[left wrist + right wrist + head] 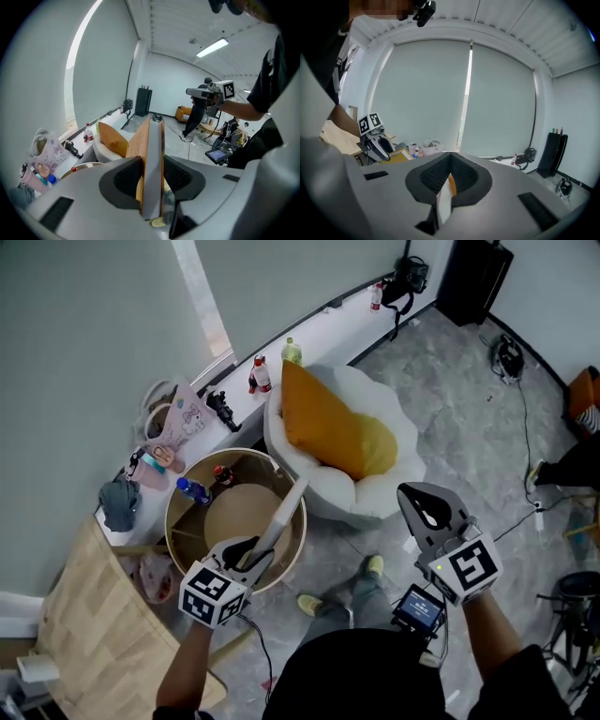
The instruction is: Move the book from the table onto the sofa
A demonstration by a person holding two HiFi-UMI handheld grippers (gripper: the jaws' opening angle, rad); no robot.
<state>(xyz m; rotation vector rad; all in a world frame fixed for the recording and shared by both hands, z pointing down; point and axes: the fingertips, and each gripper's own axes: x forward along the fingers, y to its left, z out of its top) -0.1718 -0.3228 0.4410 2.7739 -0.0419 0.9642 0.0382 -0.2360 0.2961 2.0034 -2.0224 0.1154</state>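
Your left gripper (255, 557) is clamped on the book (284, 514). In the left gripper view, its two dark pads (125, 177) press on the covers from either side. The book (142, 140) stands on edge between them, with the brown cover against the left pad and the pale page edge facing the camera. Most of the book runs out past the fingertips, ahead of the gripper and angled upward.

In the head view, the held book hangs over the round wooden table (172, 521), and its far end reaches past the rim on the side nearest the sofa (380, 491). The white sofa with its orange cushion (333, 427) lies ahead of your left gripper and to its right, beyond the tip of the book. In the left gripper view, the cushion (111, 136) shows just left of the book's cover.

Your right gripper (415, 502) is well apart from the book, off to its right and over the floor beside the sofa. In the right gripper view, that gripper (450, 160) has its jaws closed together at the tips. A sliver of white and orange shows in the slit behind the tips, and I cannot tell what it is. The left gripper (379, 143) shows far off to the left in that view.
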